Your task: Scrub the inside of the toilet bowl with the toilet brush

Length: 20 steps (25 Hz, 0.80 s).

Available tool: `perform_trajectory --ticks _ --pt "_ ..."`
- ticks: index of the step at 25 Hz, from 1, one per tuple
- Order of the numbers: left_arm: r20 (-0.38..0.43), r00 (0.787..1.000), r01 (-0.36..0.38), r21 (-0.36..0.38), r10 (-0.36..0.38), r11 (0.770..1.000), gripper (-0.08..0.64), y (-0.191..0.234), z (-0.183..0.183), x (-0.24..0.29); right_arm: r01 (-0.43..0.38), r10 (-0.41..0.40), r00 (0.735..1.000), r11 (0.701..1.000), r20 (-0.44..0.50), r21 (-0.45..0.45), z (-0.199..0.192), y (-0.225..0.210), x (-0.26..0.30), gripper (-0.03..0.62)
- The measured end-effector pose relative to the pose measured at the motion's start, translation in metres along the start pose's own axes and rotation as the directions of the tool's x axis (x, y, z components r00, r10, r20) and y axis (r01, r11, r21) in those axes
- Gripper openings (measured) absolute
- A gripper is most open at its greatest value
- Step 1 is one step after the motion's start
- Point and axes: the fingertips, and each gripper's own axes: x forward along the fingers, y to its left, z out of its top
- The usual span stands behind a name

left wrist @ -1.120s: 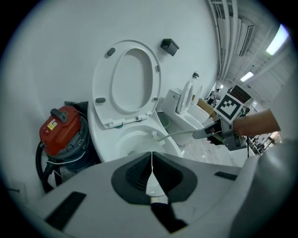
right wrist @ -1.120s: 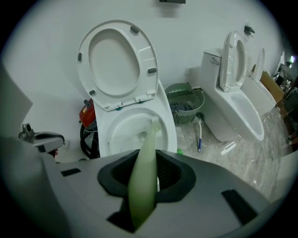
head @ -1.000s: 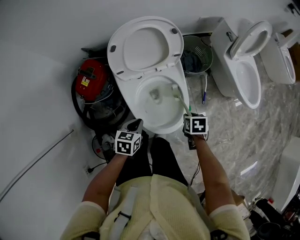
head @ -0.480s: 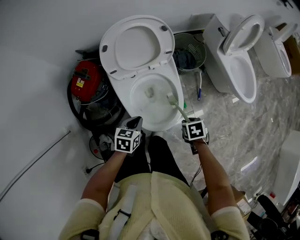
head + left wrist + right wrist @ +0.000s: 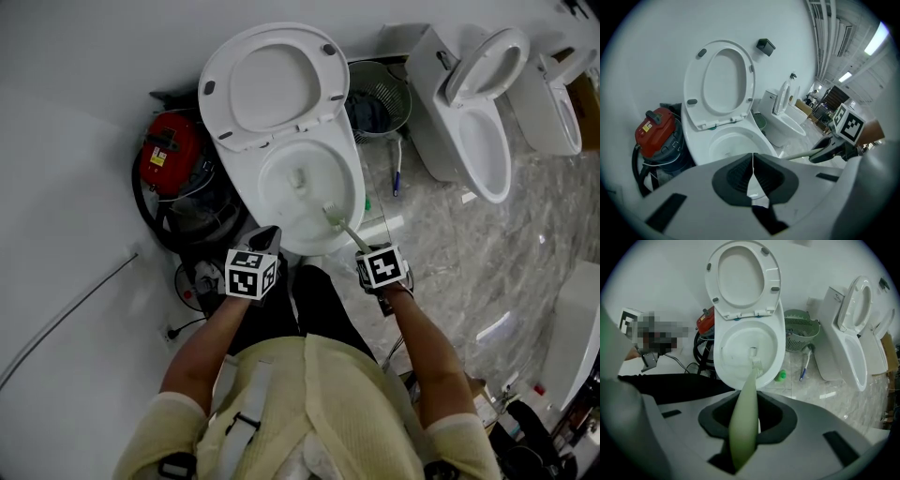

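Pale green toilet brush (image 5: 343,227): its bristled head is inside the white ceramic toilet bowl (image 5: 356,187), low on the front right part of the inner wall. Its handle slants up and back over the front rim. I cannot tell whether the bristles press on the porcelain.

My right claw (image 5: 746,425) is clamped on the thick end of the handle, which fills the gap between the two dark pads. This claw sits just outside the bowl's front right rim.

My left claw (image 5: 752,174) has its jaws together with nothing between them. It hangs just beside the front left rim and points across the bowl.

The white oval seat and lid (image 5: 272,84) stand raised against the wall.

To the bowl's left is a red canister vacuum with black hose (image 5: 169,155). To its right is a green wire-mesh wastebasket (image 5: 380,98). Beyond that stands a second white toilet (image 5: 478,122) with its seat raised.

A blue-handled tool (image 5: 397,178) and a small green object (image 5: 367,204) lie on the grey marbled floor (image 5: 469,262).
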Motion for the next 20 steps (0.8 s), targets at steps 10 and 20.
perform_trajectory --ticks 10,20 --pt "0.002 0.998 -0.058 -0.048 0.059 0.997 0.015 0.018 -0.011 -0.017 -0.09 0.091 0.994 0.996 -0.065 0.024 -0.015 0.042 0.011 0.106" --pt "0.011 0.994 -0.11 -0.07 0.111 0.991 0.015 0.032 -0.02 -0.038 -0.161 0.163 0.986 0.984 -0.018 0.075 0.008 0.077 0.024 0.106"
